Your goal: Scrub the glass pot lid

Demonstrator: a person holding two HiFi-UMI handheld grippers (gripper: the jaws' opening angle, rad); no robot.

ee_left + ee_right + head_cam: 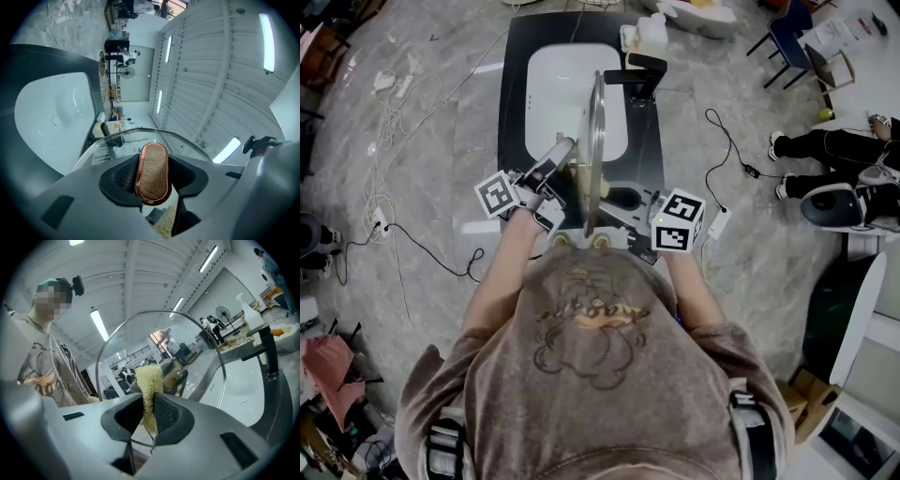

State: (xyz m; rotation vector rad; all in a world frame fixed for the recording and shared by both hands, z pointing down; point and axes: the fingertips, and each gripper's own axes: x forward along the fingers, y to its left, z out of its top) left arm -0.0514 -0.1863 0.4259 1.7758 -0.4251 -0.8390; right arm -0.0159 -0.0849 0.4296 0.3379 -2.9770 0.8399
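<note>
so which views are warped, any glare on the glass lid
Both gripper views are fisheye-warped with dark corners; in the left gripper view the clear glass pot lid shows no glare, only a curved rim; ceiling strip lights are blown out; the head view is sharp.

I see a big work hall, like a lab: a free-standing sink (558,89) on stone floor (422,187), loose cables (389,98), strip lights (267,42) on a ribbed ceiling (211,70).

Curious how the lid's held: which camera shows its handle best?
Left gripper view: the wooden handle fills it, clamped in the left gripper. Right gripper view shows it small through the glass lid; head view, barely.
</note>
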